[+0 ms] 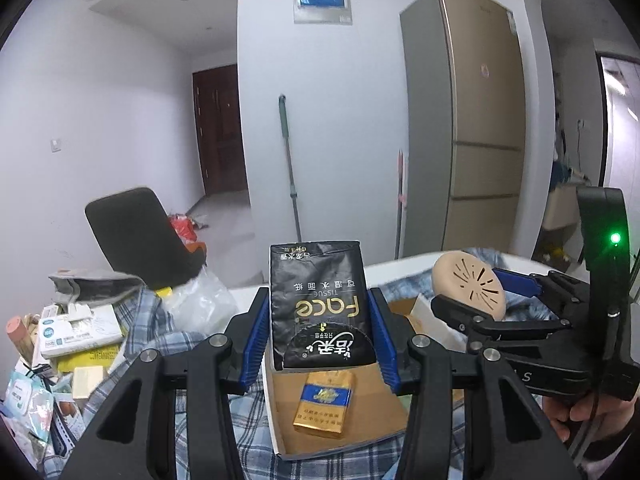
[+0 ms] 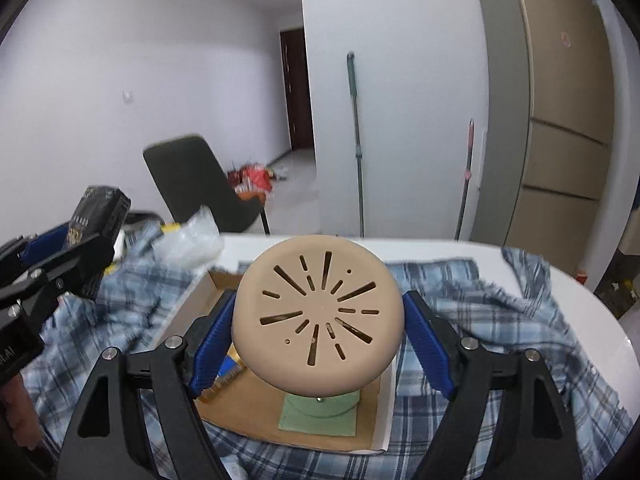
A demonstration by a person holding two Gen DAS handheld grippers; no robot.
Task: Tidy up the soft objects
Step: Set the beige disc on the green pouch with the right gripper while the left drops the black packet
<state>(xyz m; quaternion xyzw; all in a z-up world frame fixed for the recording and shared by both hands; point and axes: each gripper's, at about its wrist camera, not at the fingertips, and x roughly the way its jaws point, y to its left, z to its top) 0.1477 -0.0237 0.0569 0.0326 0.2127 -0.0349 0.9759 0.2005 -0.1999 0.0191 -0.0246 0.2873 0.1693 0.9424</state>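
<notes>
Both claws are loaded and up over the shallow cardboard tray [image 1: 340, 440] — this is the tricky bit. The left claw [image 1: 318, 320] pinches a black tissue pack [image 1: 318, 304] by its two side edges, pack standing upright between the blue fingers [image 1: 256, 340], directly above the tray. The right claw [image 2: 318, 328] is squeezed onto the rim of a tan perforated disc [image 2: 318, 316], tilted face-on to the camera, with a green base [image 2: 320, 412] just beneath it on the tray floor; whether disc and base are joined I cannot tell.

What could go wrong? The tissue pack is soft, so it may buckle or slide out if the squeeze eases unevenly, and it would land on the yellow cigarette pack [image 1: 324, 404] lying in the tray below. The disc is gripped only at its curved edge, so a small twist could pop it loose. And the two claws hang near each other, left one showing at the left of the right view — lowering both together risks a knock.

The tray sits on a blue plaid cloth [image 2: 480, 320] spread over the white worktop [image 2: 580, 308]; loose folds could tip it. Clutter [image 1: 60, 340] crowds the far left.
</notes>
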